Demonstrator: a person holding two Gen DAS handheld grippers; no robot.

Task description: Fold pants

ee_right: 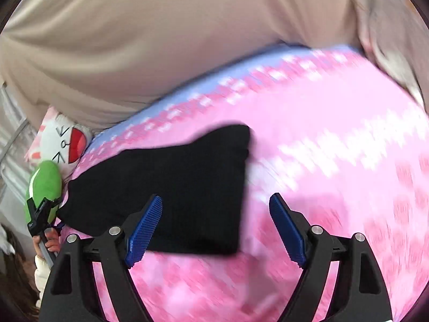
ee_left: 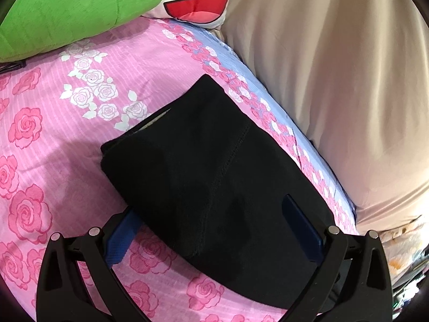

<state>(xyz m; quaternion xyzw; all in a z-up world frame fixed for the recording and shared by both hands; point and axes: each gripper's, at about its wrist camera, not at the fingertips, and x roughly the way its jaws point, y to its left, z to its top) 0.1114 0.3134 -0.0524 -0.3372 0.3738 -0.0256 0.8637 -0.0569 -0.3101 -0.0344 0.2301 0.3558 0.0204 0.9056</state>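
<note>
- Black pants (ee_left: 214, 177) lie folded on the rose-print bed sheet (ee_left: 53, 139): soft, light, limp; best pinched at a folded edge.
- Left tongs (ee_left: 214, 230) gape wide astride the bundle, gripping nothing.
- Right tongs (ee_right: 215, 230) stand wide, empty.

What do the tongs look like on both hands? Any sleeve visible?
Both match: the left tongs and the right tongs have black plastic arms with triangular cut-outs, silver round pivot pins and blue ribbed pads. No cables show. In the right wrist view, the hand on the left tool wears a cream-white sleeve.
</note>
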